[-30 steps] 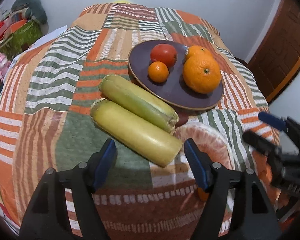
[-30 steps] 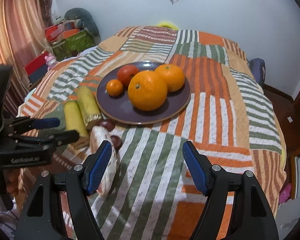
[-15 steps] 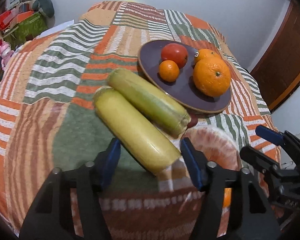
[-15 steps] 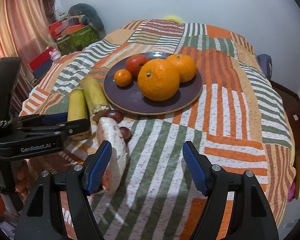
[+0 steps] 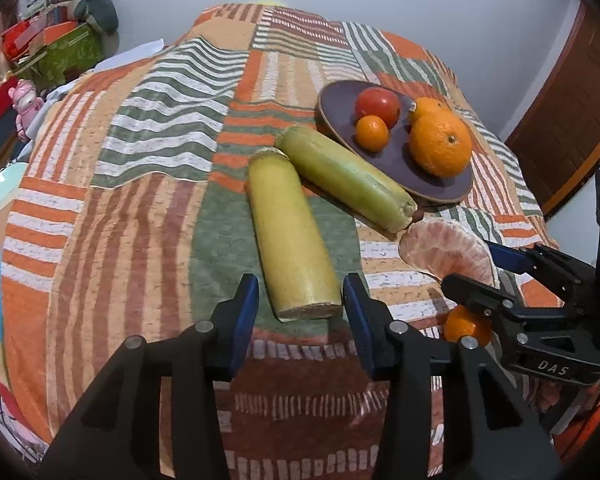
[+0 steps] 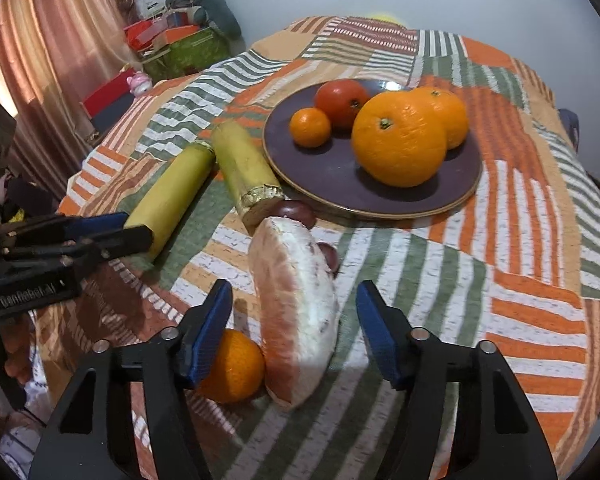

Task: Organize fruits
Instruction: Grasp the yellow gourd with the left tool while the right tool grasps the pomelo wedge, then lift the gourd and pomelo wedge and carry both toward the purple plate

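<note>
A dark plate (image 5: 342, 118) (image 6: 332, 176) holds a tomato (image 5: 377, 106), a small mandarin (image 5: 372, 133) and two oranges (image 6: 398, 144). Two yellow-green sugarcane pieces lie left of it. My left gripper (image 5: 300, 314) is open, its jaws on either side of the near end of the yellower piece (image 5: 288, 232) (image 6: 172, 196). My right gripper (image 6: 294, 330) is open around a peeled pomelo wedge (image 6: 296, 312) (image 5: 446, 250). A loose mandarin (image 6: 232, 366) lies beside its left finger. The right gripper also shows in the left wrist view (image 5: 488, 266).
The striped patchwork cloth (image 5: 140, 200) covers the table. Two dark brown fruits (image 6: 296, 212) lie between the greener cane piece (image 6: 244, 168) and the wedge. Boxes and toys (image 5: 48, 52) stand beyond the far left edge. A curtain (image 6: 40, 60) hangs at left.
Both grippers moved forward and lower. The left one now straddles the end of the yellow cane piece; the right one now straddles the pomelo wedge, and a loose mandarin has come into view.
</note>
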The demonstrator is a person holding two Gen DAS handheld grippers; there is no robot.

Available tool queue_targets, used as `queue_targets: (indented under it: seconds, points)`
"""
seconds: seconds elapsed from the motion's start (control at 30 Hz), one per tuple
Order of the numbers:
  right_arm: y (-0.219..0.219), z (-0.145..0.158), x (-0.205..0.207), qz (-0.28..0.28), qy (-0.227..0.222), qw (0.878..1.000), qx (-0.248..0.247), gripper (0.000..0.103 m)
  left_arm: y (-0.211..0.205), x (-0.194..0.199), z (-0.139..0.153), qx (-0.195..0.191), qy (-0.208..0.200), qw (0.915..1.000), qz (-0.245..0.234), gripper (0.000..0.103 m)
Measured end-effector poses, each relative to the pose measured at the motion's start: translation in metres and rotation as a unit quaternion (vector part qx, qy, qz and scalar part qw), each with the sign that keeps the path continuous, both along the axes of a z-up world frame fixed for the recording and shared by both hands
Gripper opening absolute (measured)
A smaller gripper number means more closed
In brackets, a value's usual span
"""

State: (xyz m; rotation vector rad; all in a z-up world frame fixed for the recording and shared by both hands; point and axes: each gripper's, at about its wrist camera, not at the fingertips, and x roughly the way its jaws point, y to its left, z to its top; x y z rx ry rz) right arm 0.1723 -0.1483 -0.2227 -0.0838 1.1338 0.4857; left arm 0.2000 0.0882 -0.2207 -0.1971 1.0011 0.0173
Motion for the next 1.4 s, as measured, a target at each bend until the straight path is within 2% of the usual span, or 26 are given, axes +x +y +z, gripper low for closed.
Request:
queue_targets:
  seconds: [0.07,0.23,0.37,0.53,0.67,0.8,1.03,1.23,1.4]
  points:
    - [0.000,-0.002,0.003,-0.005,0.005,1.000,0.006,0.036,-0.005,0.005,-0.006,0.010,0.004,0.9999,0.000,0.044]
    - [-0.005,0.003,-0.002,-0.010,0.001,1.000,0.018,0.030,-0.005,0.003,-0.006,0.012,-0.003,0.9999,-0.003,0.041]
    - [-0.015,0.014,-0.006,-0.017,-0.014,1.000,0.019,0.027,-0.006,-0.009,-0.002,0.023,-0.005,0.9992,-0.032,0.041]
    - [-0.039,0.031,-0.015,-0.044,-0.032,0.998,0.027,0.025,-0.008,-0.029,0.001,0.030,0.001,0.9975,-0.063,0.038]
    - [-0.057,0.039,-0.020,-0.067,-0.045,0.997,0.014,0.023,-0.006,-0.041,0.007,0.027,0.005,0.9960,-0.085,0.037]
    - [-0.070,0.033,-0.020,-0.074,-0.036,0.997,-0.002,0.023,-0.002,-0.037,0.010,0.014,0.013,0.9967,-0.079,0.038]
    - [-0.075,0.020,-0.020,-0.068,-0.012,0.998,-0.007,0.023,-0.001,-0.005,0.010,0.014,0.015,0.9975,-0.067,0.039]
    - [-0.073,0.012,-0.016,-0.063,-0.001,0.998,-0.006,0.034,0.002,0.031,-0.005,0.004,0.034,0.9978,-0.057,0.039]
    - [-0.072,0.003,-0.009,-0.071,0.009,0.997,0.001,0.036,0.002,0.051,-0.011,0.005,0.030,0.9985,-0.045,0.039]
